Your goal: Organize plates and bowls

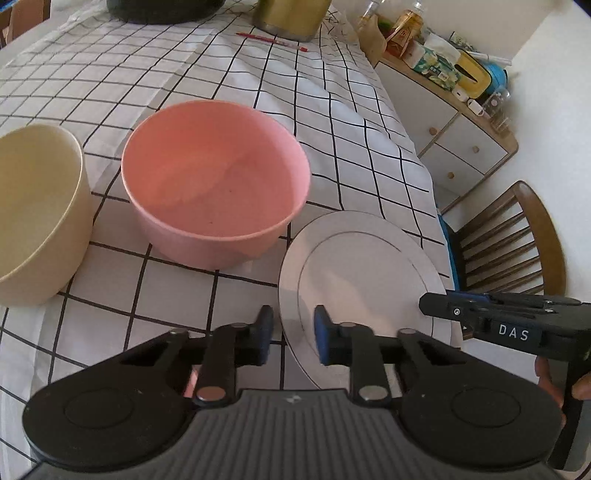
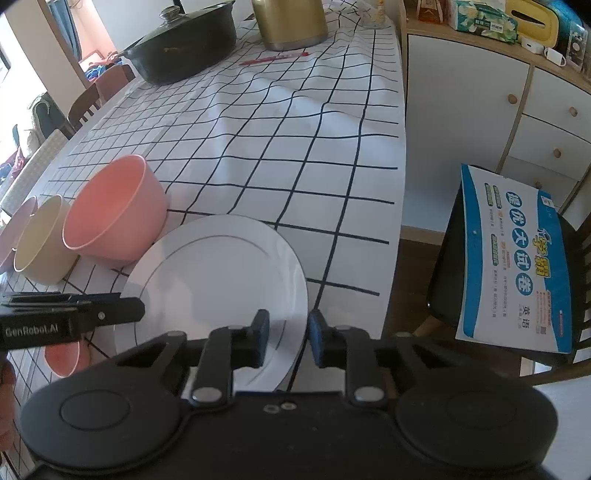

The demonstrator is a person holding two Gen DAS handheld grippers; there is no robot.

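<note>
left gripper [image 1: 293, 334] astride white plate [image 1: 364, 273] | checked tablecloth [image 1: 229, 85] | sideboard [image 1: 454, 136]

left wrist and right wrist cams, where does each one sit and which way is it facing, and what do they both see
Left wrist: on the left gripper, facing along the table over the white plate's left rim toward the pink bowl; the right gripper shows at right.
Right wrist: on the right gripper, open at the plate's right rim, facing a black pot; the left gripper shows at left.
Shared: plate, pink bowl, cream bowl, gold kettle.
</note>
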